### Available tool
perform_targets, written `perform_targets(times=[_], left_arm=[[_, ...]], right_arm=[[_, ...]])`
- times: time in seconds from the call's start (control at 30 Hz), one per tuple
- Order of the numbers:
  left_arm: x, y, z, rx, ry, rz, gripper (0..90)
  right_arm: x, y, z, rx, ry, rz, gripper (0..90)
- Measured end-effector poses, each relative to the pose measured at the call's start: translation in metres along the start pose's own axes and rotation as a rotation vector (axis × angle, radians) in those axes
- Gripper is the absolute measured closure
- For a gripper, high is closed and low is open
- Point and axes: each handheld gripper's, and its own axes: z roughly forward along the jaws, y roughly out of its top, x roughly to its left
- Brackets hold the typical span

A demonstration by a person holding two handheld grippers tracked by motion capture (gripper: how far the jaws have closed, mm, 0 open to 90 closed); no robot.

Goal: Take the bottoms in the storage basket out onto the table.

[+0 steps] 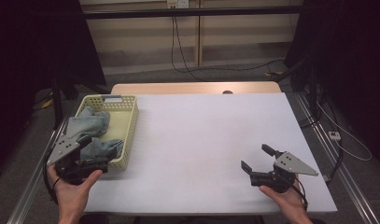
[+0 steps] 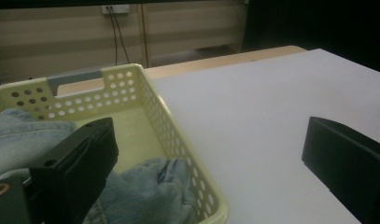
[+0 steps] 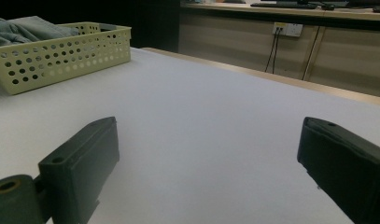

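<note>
A pale yellow perforated basket [image 1: 127, 122] stands at the table's left edge, holding crumpled blue denim cloth [image 1: 87, 123]. My left gripper [image 1: 96, 151] is open at the basket's near right corner. In the left gripper view its left jaw hangs over the cloth [image 2: 150, 186] inside the basket [image 2: 164, 107], and its right jaw is over the white tabletop. My right gripper [image 1: 254, 156] is open low over the table's near right part with nothing between its jaws. In the right gripper view the basket [image 3: 61, 56] and cloth [image 3: 19, 25] lie far off at the left.
The white tabletop [image 1: 211, 135] spreads between the two grippers. A wooden strip [image 1: 192, 87] runs along its far edge. Metal rails [image 1: 334, 168] flank the table. Cables [image 1: 178, 46] hang from a wall outlet behind, and dark curtains stand on both sides.
</note>
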Motion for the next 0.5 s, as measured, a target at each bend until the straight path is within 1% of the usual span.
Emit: perform_targets(times=[0.07, 0.1, 0.13, 0.17, 0.23, 0.3, 0.37, 0.4, 0.43, 0.5], left_arm=[[0.004, 0.001, -0.002, 0.007, 0.017, -0.003, 3.5], [0.006, 0.002, -0.003, 0.002, 0.018, -0.019, 3.6], [0.006, 0.002, -0.003, 0.002, 0.018, -0.019, 3.6], [0.008, 0.003, -0.004, 0.011, 0.021, -0.012, 3.6], [0.011, 0.005, -0.005, 0.018, 0.032, -0.015, 4.4], [0.015, 0.007, -0.005, 0.030, 0.050, -0.029, 5.2], [0.021, 0.008, -0.005, 0.038, 0.052, -0.030, 5.3], [0.023, 0.008, -0.004, 0.044, 0.064, -0.033, 5.3], [0.025, 0.009, -0.004, 0.053, 0.076, -0.032, 5.3], [0.031, 0.012, -0.004, 0.075, 0.085, -0.033, 5.3]], right_arm=[[0.000, 0.000, 0.000, 0.002, -0.002, 0.000, 5.8], [0.000, 0.000, 0.000, 0.002, -0.002, 0.001, 5.8], [0.000, 0.000, 0.000, 0.001, -0.001, 0.000, 5.8], [0.000, 0.000, 0.000, 0.001, -0.001, 0.000, 5.8], [0.000, 0.000, 0.000, 0.002, 0.000, 0.001, 5.8], [0.001, 0.000, 0.000, 0.002, 0.000, 0.005, 5.8], [0.001, 0.000, 0.000, 0.004, 0.000, 0.007, 5.8], [0.001, 0.000, 0.000, 0.003, 0.001, 0.006, 5.8], [0.001, 0.000, 0.000, 0.003, 0.002, 0.006, 5.8], [0.001, 0.000, 0.000, 0.003, 0.000, 0.006, 5.8]])
